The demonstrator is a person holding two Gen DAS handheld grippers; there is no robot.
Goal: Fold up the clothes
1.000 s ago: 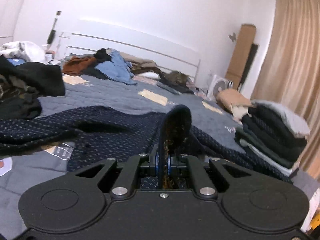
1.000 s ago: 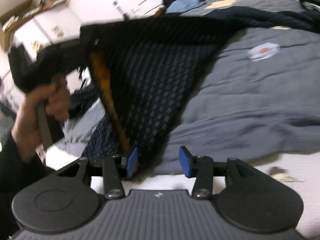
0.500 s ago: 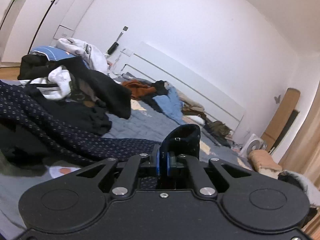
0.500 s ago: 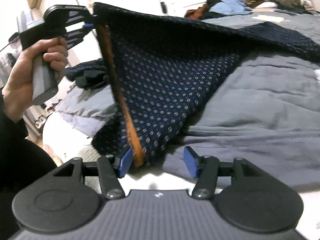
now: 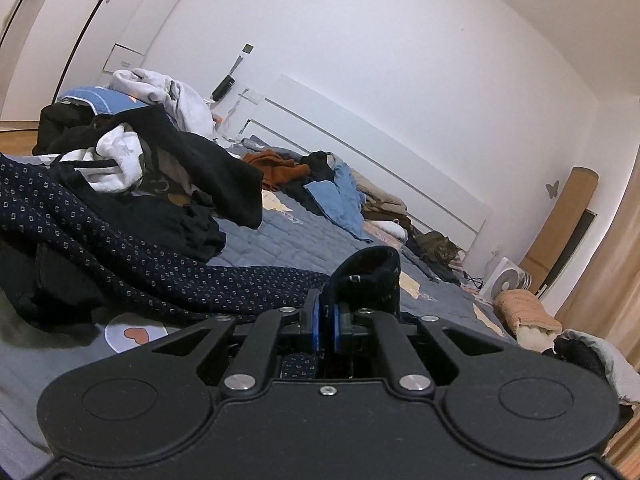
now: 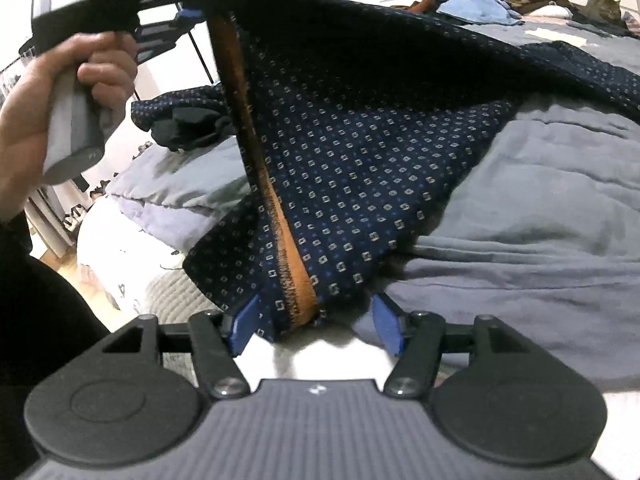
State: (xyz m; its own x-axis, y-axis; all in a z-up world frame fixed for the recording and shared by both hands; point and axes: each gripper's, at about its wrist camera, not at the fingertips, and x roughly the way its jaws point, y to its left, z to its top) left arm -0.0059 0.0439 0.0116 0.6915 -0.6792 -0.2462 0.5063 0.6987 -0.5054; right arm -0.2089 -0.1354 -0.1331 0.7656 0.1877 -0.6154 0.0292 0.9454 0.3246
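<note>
**Soft indoor light, strong fisheye warp**

Both views are evenly lit and rather cool, with the white wall (image 5: 400,80) brightest. Straight lines bow toward the dark corners. The hand (image 6: 60,96) at the right-wrist view's edge is smeared by motion blur; shadows stay soft.

Left claw (image 5: 326,326) clamped shut, raised; right claw (image 6: 316,326) jaws just opening.

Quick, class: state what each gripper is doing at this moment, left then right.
Left gripper: shut on the navy patterned garment, holding it up.
Right gripper: open, jaws just widening; the garment's orange-edged hem hangs between the pads, ungripped.
</note>
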